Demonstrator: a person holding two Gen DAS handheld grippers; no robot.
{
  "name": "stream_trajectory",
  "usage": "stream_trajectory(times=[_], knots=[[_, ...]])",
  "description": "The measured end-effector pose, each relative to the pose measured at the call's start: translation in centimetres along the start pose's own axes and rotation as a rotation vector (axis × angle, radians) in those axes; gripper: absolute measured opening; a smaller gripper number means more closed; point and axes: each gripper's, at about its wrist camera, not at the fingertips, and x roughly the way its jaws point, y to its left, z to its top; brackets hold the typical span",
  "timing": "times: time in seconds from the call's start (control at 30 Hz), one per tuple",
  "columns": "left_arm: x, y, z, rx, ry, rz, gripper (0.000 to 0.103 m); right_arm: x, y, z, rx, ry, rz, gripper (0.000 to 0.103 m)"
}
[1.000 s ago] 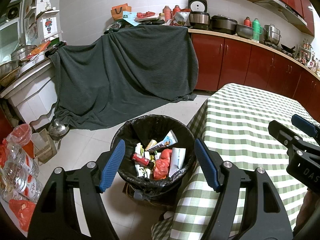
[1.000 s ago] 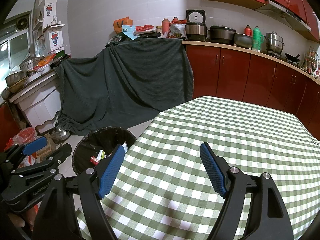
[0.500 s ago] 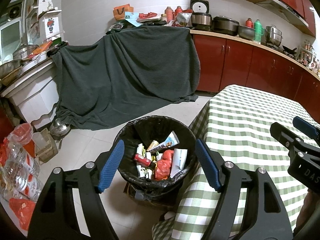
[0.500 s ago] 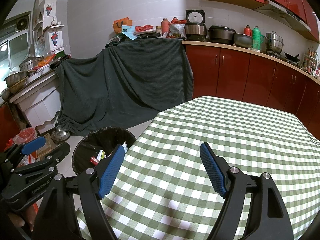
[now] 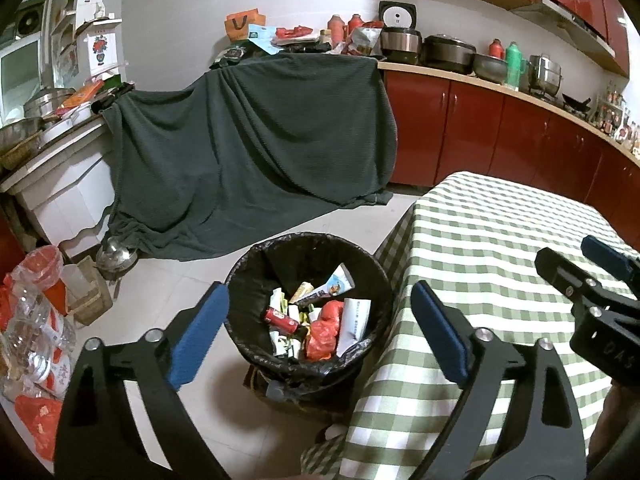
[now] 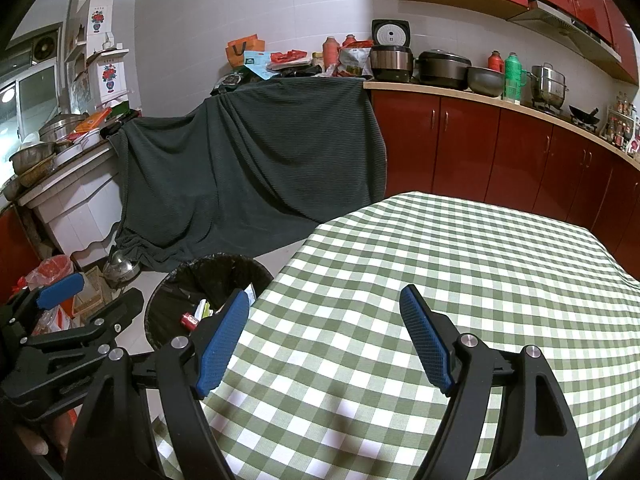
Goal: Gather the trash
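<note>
Red wrapper [image 5: 320, 330] in bin [image 5: 240, 276], left view only

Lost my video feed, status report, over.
Left tongs opening, empty, over the black-lined trash bin. Right tongs open, empty, above the green checked tablecloth. Nothing in the way.

Table: my table [image 6: 460, 264] wears a green-and-white checked cloth [image 5: 492, 240], with nothing lying on the part I see.
Floor: pale tiles [image 5: 180, 280] carry the black-lined bin [image 5: 244, 272] just beside the table's edge.
Floor, left: a steel kettle [image 5: 116, 254], clear plastic bottles [image 5: 28, 336], red bags [image 5: 36, 428].
Floor, back: a dark cloth's [image 5: 248, 152] hem pools there.
</note>
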Motion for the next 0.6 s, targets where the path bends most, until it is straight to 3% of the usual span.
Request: stream_trajectory(times=[0.13,0.47,0.6], knots=[[0.0,-0.1,-0.1,0.006,-0.008,-0.004,0.097,0.0,0.0,0.0,-0.001,0.000,-0.001,0.075],[-0.4,-1.1,0.0,0.046,-0.045,0.018,0.098,-0.2,-0.2,0.1,0.003,-0.007,-0.005,0.075],[-0.1,-2.1,0.2,0.063,-0.025,-0.004,0.098,-0.5,-1.1,0.1,0.016,-0.011,-0.024,0.078]])
